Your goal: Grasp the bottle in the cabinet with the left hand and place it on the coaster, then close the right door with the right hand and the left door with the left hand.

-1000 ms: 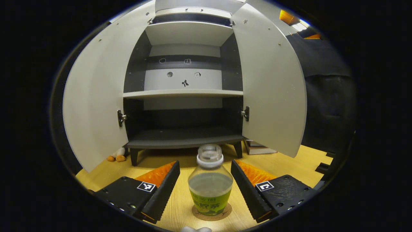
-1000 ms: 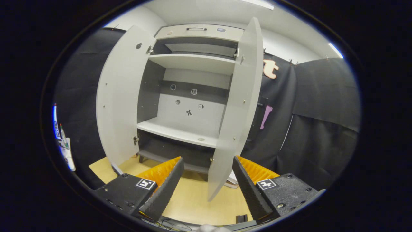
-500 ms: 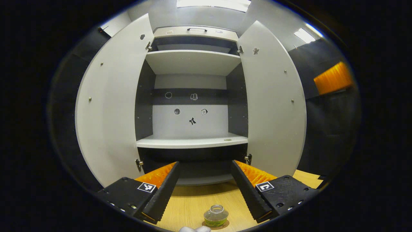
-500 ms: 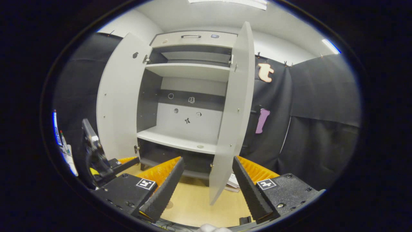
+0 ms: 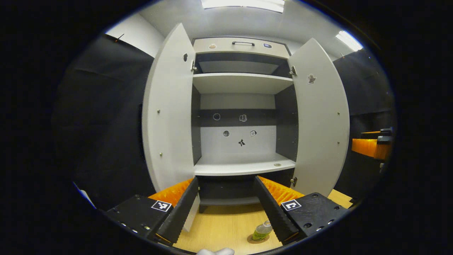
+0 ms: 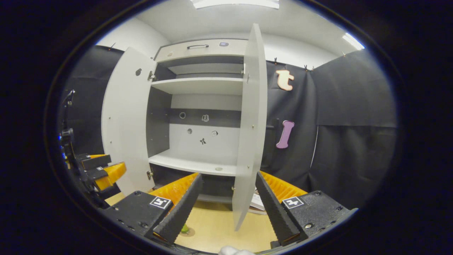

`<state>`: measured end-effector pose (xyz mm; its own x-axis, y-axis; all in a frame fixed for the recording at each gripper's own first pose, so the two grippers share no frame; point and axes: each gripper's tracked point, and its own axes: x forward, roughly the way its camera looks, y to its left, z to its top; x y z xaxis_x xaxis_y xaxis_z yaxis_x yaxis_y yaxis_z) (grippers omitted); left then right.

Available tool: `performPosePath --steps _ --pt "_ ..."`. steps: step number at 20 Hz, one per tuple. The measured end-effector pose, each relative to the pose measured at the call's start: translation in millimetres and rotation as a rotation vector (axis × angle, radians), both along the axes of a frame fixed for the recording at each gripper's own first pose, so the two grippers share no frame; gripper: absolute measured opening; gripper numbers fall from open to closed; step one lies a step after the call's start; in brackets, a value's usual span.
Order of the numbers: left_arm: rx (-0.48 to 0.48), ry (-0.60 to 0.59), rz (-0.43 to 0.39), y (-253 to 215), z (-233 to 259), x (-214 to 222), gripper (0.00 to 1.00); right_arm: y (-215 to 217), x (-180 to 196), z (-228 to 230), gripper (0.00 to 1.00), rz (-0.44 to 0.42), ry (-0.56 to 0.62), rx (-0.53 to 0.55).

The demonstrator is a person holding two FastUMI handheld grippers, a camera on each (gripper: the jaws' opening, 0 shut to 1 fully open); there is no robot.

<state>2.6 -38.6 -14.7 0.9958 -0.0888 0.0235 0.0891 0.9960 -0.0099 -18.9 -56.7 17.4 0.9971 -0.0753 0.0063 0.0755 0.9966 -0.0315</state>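
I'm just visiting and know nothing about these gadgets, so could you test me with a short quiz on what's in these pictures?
1. True or false: the bottle stands on the coaster.
2. The cabinet's doors are: A) both open, B) both shut, C) one open.
3. Fill in: the left gripper and right gripper each hold ____.

Key: 1 true. 2 A: the left door and right door both stand open. 3 nothing; both are open.

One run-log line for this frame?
bottle: on coaster | right door: open | left door: open | left gripper: open | right gripper: open
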Motion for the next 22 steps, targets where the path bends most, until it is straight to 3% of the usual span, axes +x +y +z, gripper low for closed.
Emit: performPosePath --steps 6,16,22 --pt "-0.023 0.019 0.070 43.3 0.8 -20.8 0.96 -15.1 3.4 14.0 1.00 -0.009 -0.013 -0.026" --pt "-0.049 0.042 0.095 52.1 0.4 -26.4 0.96 -154.2 10.5 71.2 0.99 -0.239 -0.076 -0.081" --pt "-0.062 0.032 0.111 47.3 13.1 -30.8 0.96 -174.4 53.1 62.2 0.99 -0.208 -0.026 -0.021"
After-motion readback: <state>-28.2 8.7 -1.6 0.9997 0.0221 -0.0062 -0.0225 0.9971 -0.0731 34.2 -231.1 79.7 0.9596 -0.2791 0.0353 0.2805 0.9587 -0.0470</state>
